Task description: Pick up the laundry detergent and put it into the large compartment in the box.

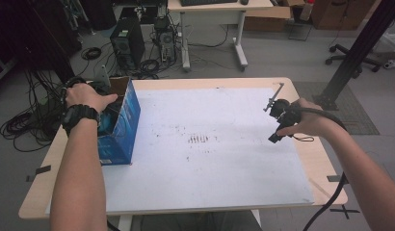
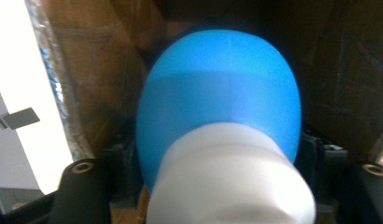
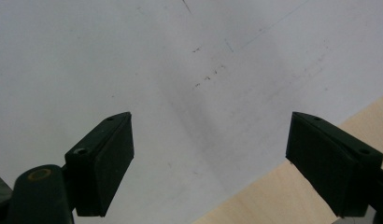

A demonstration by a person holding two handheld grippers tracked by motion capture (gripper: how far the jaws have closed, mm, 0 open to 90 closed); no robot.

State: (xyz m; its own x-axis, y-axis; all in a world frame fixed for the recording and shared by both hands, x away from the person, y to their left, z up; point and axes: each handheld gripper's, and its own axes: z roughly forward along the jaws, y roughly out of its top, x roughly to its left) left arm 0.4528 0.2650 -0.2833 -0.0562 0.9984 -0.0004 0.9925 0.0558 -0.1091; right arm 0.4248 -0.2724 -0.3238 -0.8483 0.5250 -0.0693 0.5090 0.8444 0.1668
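Observation:
An open blue cardboard box (image 1: 124, 126) stands at the table's left edge. My left hand reaches into it from above. In the left gripper view a blue rounded object with a white end (image 2: 217, 107) lies inside the brown box interior (image 2: 96, 84). My left gripper (image 2: 217, 156) has a jaw at each side of the object, spread apart, and I see no firm pinch on it. At the right of the white sheet (image 1: 210, 163), my right gripper (image 1: 277, 120) (image 3: 210, 154) hangs open with nothing between its black fingers (image 3: 103, 163).
The wooden table (image 1: 309, 159) shows bare wood around the sheet, and its edge (image 3: 283, 196) lies just under the right gripper. On the floor behind stand computer towers (image 1: 128, 45), tangled cables (image 1: 27, 125), a desk and an office chair base (image 1: 352, 60).

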